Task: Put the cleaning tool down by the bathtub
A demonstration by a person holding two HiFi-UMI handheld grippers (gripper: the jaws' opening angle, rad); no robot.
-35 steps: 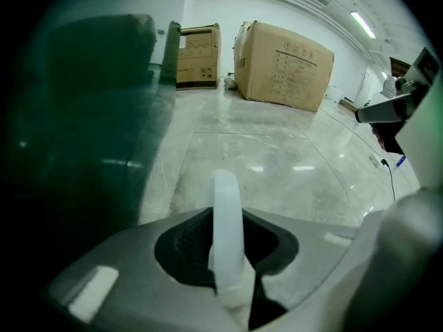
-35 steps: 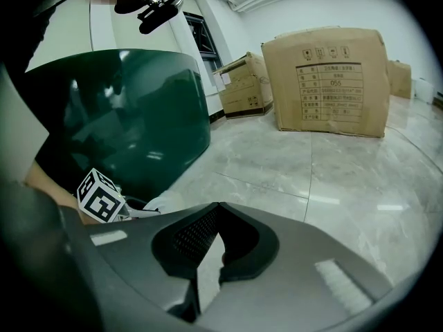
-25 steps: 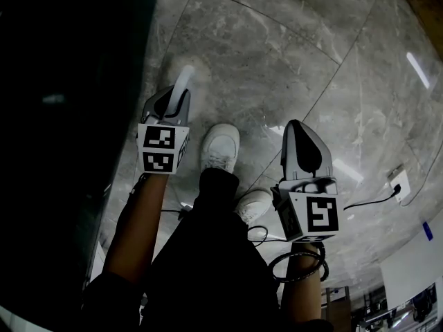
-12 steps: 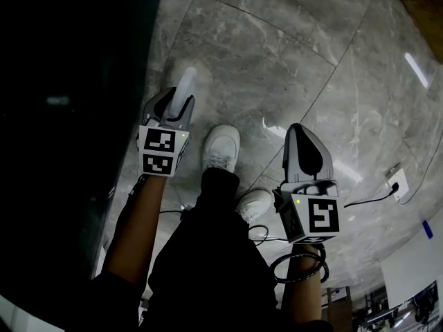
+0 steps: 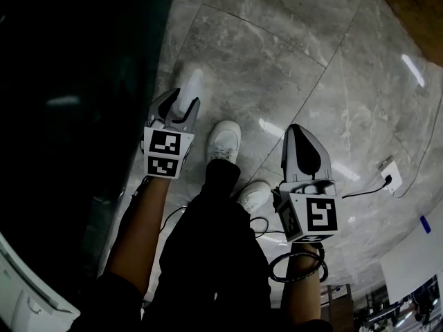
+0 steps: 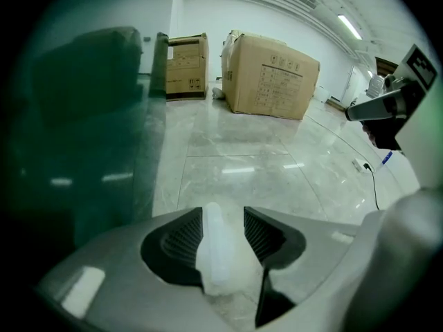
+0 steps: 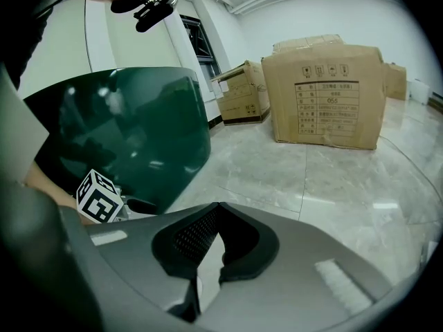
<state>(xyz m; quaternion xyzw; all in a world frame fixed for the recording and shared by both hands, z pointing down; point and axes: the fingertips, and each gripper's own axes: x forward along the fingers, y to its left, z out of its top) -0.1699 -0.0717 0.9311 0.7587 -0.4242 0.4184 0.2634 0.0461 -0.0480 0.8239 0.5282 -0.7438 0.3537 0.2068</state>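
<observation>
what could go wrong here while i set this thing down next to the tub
1. The left tool pinches the white handle between narrow jaws, with part of it sticking out past them; it could slip and hit the stone floor.
2. A black cable loops beside the shoes; a step could snag it.
3. The bathtub is close on the left, so lowering might knock its wall.

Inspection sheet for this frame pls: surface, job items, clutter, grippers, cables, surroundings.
Surface: glossy grey marble floor.
Job's things: white cleaning tool, held in the left gripper; dark green bathtub on the person's left.
Clutter: nothing seen.
Grippers: left gripper jaws shut on the cleaning tool; right gripper jaws shut, empty.
Cables: black cable into a white socket block on the floor at right; another loop by the shoes.
Surroundings: cardboard boxes by the far wall.
</observation>
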